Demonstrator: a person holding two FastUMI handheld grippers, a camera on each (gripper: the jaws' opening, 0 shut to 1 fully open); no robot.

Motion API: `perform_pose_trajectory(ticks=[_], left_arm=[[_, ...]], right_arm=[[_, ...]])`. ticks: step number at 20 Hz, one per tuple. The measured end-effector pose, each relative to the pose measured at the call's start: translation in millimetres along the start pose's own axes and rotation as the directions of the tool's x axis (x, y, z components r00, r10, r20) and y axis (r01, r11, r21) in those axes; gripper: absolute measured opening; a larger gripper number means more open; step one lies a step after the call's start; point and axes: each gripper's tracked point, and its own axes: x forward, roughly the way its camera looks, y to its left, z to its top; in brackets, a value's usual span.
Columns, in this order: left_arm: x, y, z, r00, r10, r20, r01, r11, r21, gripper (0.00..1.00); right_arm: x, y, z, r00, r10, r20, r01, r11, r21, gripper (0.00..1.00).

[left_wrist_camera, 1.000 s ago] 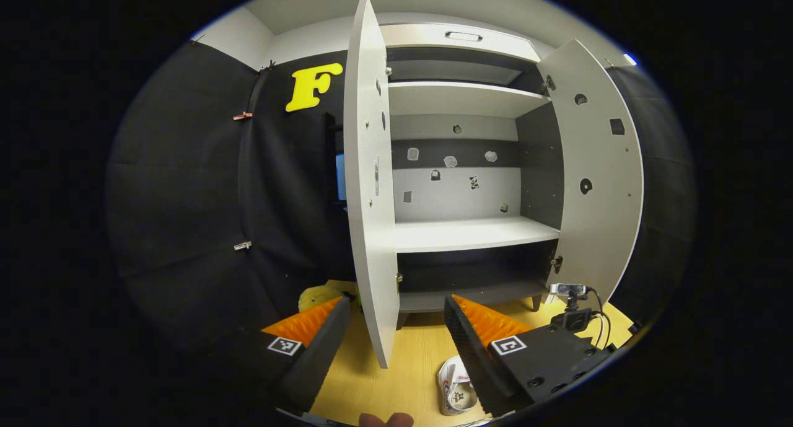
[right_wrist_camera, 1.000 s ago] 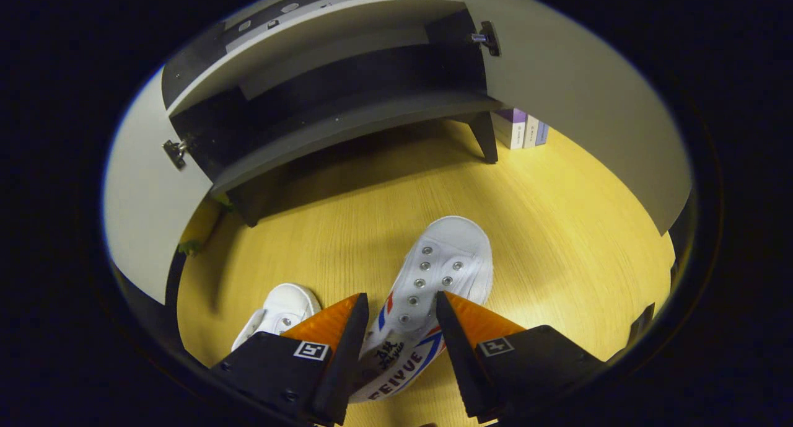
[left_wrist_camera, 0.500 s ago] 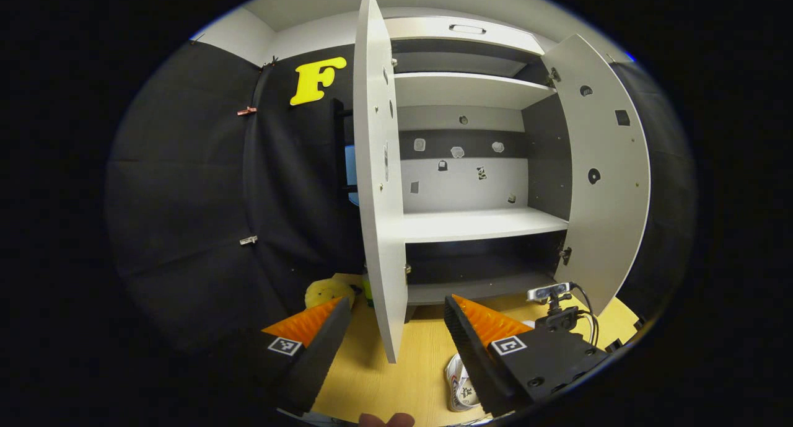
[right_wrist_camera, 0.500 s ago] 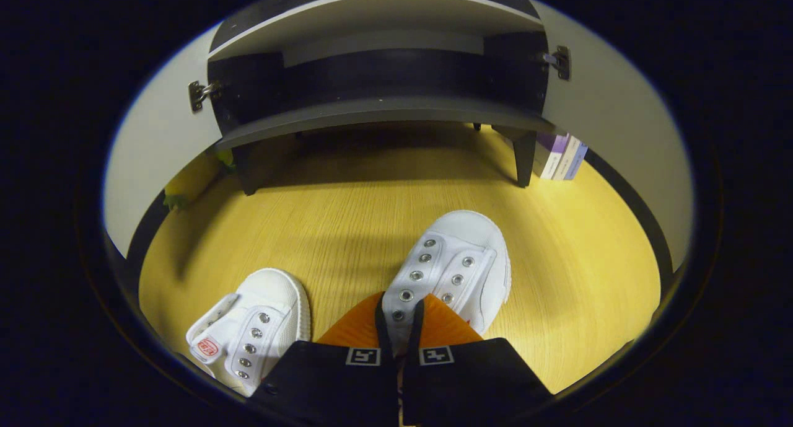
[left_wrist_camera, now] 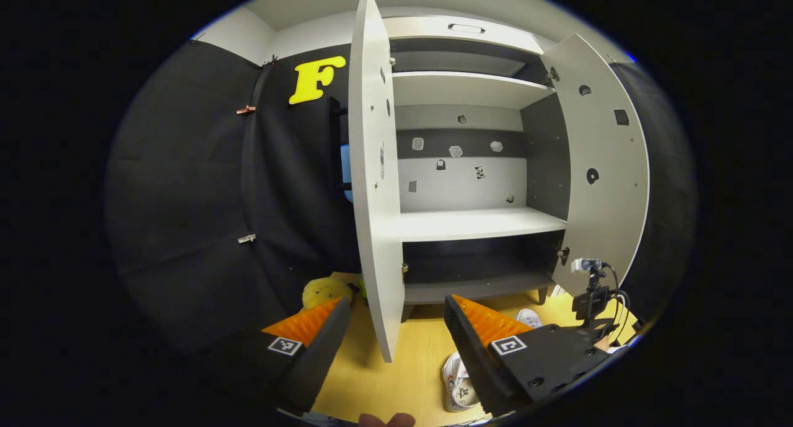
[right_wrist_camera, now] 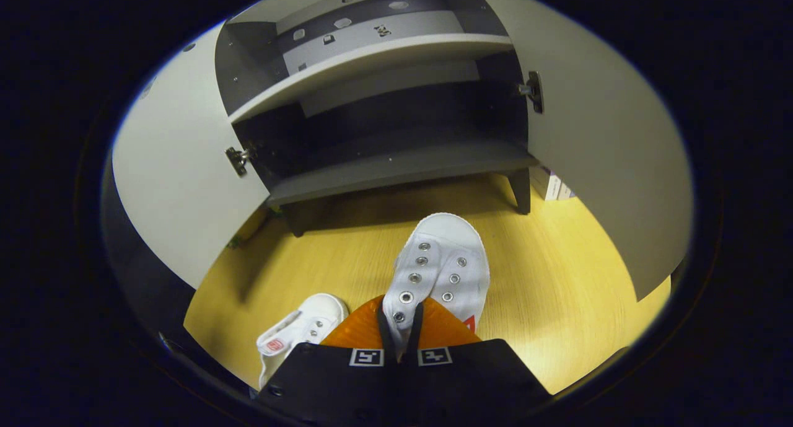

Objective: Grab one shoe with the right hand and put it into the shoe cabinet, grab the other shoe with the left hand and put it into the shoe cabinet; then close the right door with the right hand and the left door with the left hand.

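The right gripper (right_wrist_camera: pixel 399 328) pinches a white canvas sneaker (right_wrist_camera: pixel 441 269) between narrowed fingers, toe pointing ahead toward the open shoe cabinet (right_wrist_camera: pixel 396 167). The left gripper (left_wrist_camera: pixel 393 328) hangs wide apart, the second sneaker (left_wrist_camera: pixel 455 383) just inside its right finger.

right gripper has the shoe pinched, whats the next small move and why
Probably carry it forward into the cabinet's dark bottom compartment. The right gripper is shut on the shoe, toe pointing at the opening; both doors stand open. The other shoe lies on the floor.
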Motion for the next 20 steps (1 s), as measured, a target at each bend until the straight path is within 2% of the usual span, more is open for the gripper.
perform_pose_trajectory(ticks=[3, 7, 10, 12, 14, 16, 20], left_arm=[[-0.9, -7.2, 5.7, 1.000, -0.016, 0.011, 0.016, 1.000, -0.001, 0.95], [-0.1, -18.6, 15.9, 0.998, -0.049, 0.037, 0.050, 0.998, -0.027, 0.95], [2.0, -25.5, 23.2, 0.996, -0.069, 0.056, 0.072, 0.996, -0.045, 0.95], [3.6, -30.7, 29.8, 0.994, -0.085, 0.072, 0.090, 0.994, -0.062, 0.95], [4.9, -32.8, 33.3, 0.992, -0.094, 0.084, 0.100, 0.993, -0.066, 0.94], [6.7, -34.3, 34.0, 0.991, -0.100, 0.089, 0.106, 0.992, -0.068, 0.95], [10.6, -33.3, 29.8, 0.992, -0.095, 0.078, 0.101, 0.991, -0.084, 0.95]], right_arm=[[-29.4, 21.4, 53.4, 0.998, 0.028, 0.058, -0.026, 0.999, -0.024, 0.05], [-55.7, 49.6, 147.7, 0.986, 0.045, 0.160, -0.039, 0.998, -0.039, 0.05], [-63.4, 65.5, 224.8, 0.965, 0.038, 0.259, -0.024, 0.998, -0.058, 0.05], [-61.5, 64.9, 262.0, 0.957, 0.015, 0.290, 0.009, 0.997, -0.080, 0.05], [-50.1, 68.9, 294.6, 0.954, 0.004, 0.299, 0.026, 0.995, -0.097, 0.05], [-28.5, 68.4, 322.5, 0.963, 0.000, 0.269, 0.039, 0.990, -0.137, 0.05], [36.4, 53.5, 363.1, 0.986, -0.041, 0.161, 0.073, 0.977, -0.202, 0.05]])
